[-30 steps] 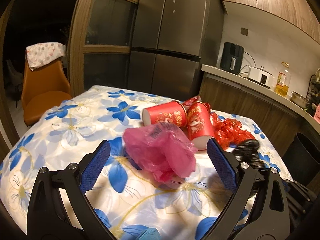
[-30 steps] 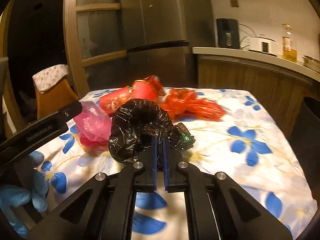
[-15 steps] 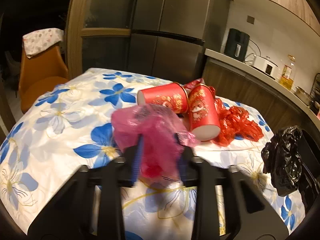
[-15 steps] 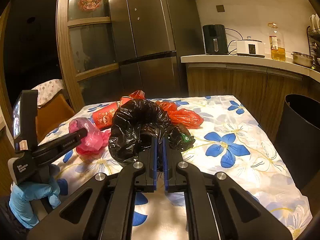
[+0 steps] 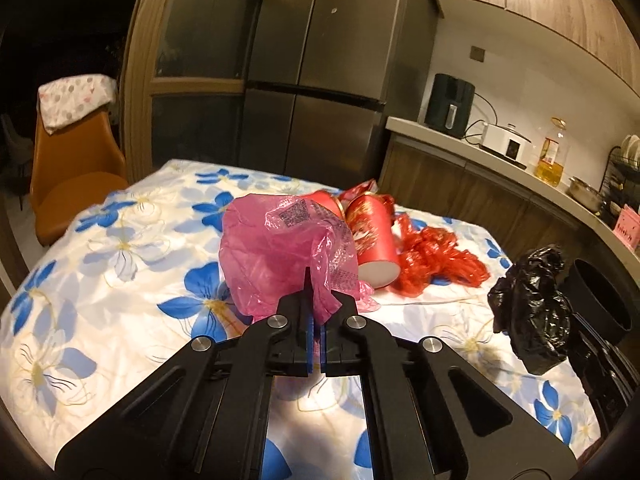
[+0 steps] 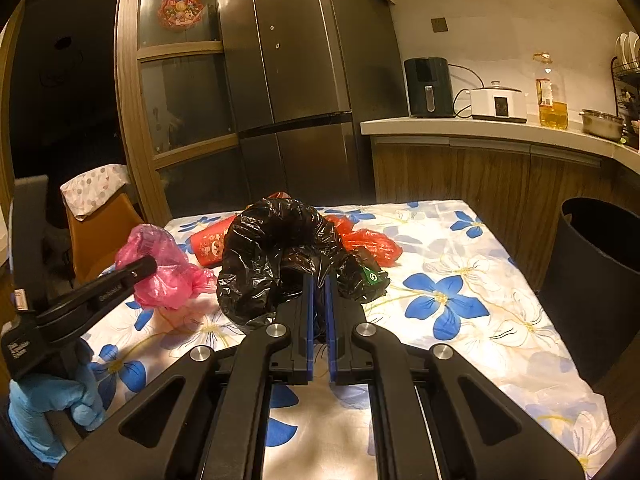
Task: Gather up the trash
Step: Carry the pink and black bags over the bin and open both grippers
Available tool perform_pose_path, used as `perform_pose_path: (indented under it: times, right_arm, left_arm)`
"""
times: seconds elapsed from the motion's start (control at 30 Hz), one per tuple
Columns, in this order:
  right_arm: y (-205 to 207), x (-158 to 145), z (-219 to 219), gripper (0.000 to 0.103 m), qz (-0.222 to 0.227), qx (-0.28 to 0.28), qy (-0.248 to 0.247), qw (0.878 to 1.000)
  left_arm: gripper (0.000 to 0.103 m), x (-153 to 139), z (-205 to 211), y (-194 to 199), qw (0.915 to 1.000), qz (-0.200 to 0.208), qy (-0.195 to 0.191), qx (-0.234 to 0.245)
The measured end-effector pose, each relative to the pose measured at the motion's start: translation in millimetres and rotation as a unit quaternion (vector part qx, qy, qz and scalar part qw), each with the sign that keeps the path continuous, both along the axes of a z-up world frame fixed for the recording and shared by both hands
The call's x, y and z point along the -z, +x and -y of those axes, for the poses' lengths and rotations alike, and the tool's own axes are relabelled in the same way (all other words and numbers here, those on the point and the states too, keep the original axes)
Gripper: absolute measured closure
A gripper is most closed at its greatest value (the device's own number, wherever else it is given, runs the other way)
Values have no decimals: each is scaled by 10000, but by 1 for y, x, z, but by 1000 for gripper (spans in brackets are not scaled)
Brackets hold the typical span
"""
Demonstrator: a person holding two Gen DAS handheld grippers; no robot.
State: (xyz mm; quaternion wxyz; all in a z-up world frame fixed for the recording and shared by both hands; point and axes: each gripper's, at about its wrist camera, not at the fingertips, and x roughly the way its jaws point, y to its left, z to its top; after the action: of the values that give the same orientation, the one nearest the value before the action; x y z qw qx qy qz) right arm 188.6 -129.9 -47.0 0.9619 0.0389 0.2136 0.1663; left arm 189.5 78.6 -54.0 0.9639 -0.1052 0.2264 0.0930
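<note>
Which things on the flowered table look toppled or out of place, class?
Two red cups lie tipped on their sides on the table, against a crumpled red bag. They look like litter, not set places. The pink bag and black bag are each pinched in a hand-held gripper.

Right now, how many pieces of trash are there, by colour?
Pink bag: 1, held in the left tongs
Black bag: 1, held in the right tongs
Red cups: 2
Red bag: 1
Total: 5
</note>
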Motion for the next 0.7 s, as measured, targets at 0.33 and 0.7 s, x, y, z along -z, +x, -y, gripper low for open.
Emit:
perform_pose_path:
  times: [0.33, 0.7]
  right_arm:
    - [-13, -11, 21, 97, 53, 272, -23, 9996]
    - [-24, -20, 52, 97, 166, 710, -20, 9973]
  left_arm:
    - [103, -13, 30, -8, 9995, 91, 133, 258]
    - [103, -18, 74, -6, 9976, 116, 250, 631]
